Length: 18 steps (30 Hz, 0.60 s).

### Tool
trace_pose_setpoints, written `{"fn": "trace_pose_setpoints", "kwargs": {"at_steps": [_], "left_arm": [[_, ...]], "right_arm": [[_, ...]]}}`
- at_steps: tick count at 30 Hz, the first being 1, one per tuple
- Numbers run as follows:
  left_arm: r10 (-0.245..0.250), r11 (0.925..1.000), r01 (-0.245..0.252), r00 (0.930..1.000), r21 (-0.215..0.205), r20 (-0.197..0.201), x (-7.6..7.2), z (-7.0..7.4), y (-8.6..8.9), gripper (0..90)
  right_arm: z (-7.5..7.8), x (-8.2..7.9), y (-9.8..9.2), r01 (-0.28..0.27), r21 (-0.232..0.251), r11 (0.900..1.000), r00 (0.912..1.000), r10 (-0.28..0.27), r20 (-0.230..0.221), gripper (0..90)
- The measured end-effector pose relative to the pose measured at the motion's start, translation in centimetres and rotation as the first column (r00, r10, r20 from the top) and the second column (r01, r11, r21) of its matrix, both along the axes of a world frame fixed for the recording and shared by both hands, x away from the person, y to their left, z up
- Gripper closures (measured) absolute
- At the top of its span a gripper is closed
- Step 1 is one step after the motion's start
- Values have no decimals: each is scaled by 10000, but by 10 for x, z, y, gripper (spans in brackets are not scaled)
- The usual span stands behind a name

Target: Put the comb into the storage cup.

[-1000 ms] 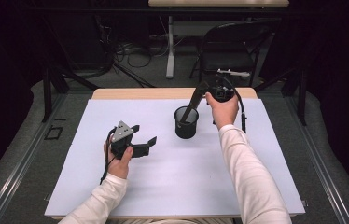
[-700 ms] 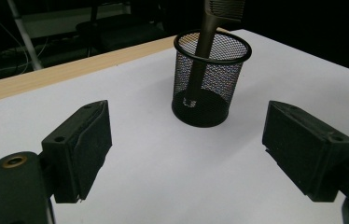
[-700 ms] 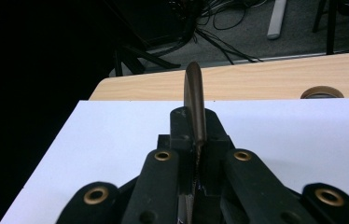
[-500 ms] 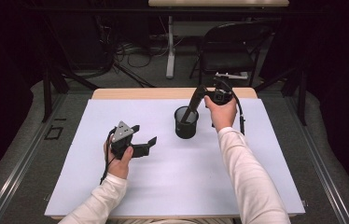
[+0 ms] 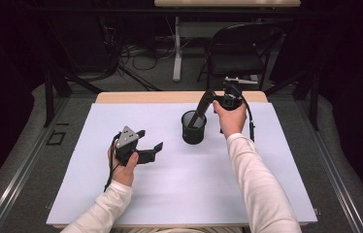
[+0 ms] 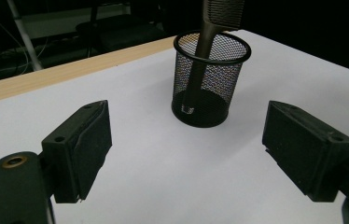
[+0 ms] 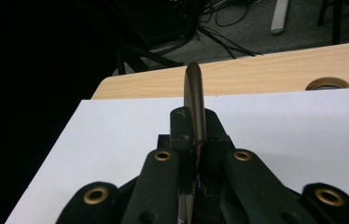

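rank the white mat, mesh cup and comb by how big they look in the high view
1. white mat, by far the largest
2. mesh cup
3. comb, thinner than the cup; its lower end sits inside the cup, its top in the right claw, so its full length is unsure

Comb [image 6: 208, 35]: dark brown, toothed top, tilted toward 1 o'clock, handle end on cup floor | Mesh cup [image 5: 193, 127]: black wire, round, upright, open-topped, on white sheet toward 12 o'clock edge
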<state>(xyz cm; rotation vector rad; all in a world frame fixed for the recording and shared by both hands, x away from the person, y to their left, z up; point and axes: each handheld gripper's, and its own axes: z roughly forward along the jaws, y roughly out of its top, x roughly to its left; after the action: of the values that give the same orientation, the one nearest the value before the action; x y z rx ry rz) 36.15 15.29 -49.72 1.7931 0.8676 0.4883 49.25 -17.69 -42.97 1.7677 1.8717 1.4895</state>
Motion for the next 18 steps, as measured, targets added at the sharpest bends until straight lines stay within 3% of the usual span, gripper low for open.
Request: {"fn": "trace_pose_setpoints", "kwargs": {"at_steps": [18], "left_arm": [[-4,10000,4,10000,-1,9,0,0,0,161]], "right_arm": [[-1,0,-3,25,106,9999,10000,-24,-67,870]]}}
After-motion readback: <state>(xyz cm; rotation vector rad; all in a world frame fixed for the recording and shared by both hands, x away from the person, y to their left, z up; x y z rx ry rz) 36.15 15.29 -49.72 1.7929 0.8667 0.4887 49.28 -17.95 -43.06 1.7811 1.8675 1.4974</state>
